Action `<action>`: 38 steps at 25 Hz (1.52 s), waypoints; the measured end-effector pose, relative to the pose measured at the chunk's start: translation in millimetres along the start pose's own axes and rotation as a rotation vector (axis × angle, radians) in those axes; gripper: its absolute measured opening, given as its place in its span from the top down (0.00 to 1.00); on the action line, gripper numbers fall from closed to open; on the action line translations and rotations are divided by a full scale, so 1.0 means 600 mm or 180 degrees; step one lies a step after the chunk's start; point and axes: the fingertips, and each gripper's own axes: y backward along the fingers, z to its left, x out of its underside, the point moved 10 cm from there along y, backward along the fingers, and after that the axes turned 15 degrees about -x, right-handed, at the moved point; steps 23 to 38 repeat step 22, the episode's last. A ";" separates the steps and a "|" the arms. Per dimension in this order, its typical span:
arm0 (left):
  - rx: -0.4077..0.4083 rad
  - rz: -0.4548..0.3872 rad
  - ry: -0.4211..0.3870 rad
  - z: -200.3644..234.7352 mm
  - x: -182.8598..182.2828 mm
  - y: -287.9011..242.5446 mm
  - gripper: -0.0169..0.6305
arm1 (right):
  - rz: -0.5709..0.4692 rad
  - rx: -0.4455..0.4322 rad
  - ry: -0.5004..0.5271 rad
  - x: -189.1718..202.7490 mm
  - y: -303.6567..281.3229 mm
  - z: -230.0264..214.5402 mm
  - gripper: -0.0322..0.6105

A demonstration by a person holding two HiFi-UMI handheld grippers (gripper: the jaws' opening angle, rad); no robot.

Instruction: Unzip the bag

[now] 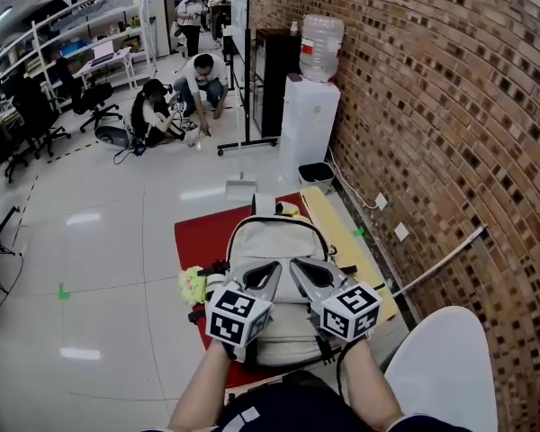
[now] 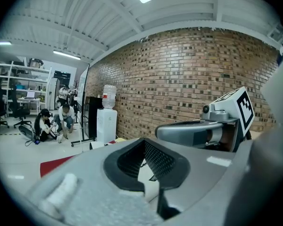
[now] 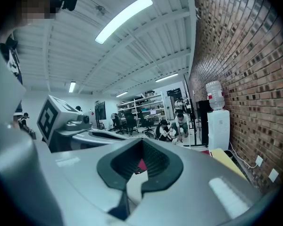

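A beige backpack (image 1: 274, 241) lies flat on a red mat (image 1: 198, 237) on the floor, its top handle pointing away from me. Both grippers hover above its near half, held side by side. My left gripper (image 1: 272, 273) is shut and holds nothing; in its own view its jaws (image 2: 142, 147) meet with a bit of the bag showing below. My right gripper (image 1: 299, 270) is also shut and empty, jaws (image 3: 141, 152) pressed together. Each gripper shows in the other's view. The bag's zip is not clear from here.
A yellow-green object (image 1: 192, 284) lies at the bag's left edge. A long pale board (image 1: 337, 232) runs along the brick wall on the right. A water dispenser (image 1: 308, 124) stands behind. Two people (image 1: 175, 102) crouch on the floor farther back. A white round seat (image 1: 450, 367) is at lower right.
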 end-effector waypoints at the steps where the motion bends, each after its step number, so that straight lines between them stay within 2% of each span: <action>1: 0.0001 0.0000 -0.0002 -0.001 0.000 0.000 0.97 | -0.0001 0.0002 0.0006 -0.001 0.002 0.000 0.94; 38: 0.0091 0.0032 0.0018 -0.010 0.008 0.002 0.97 | -0.0098 0.0103 -0.0029 -0.005 0.019 0.009 0.94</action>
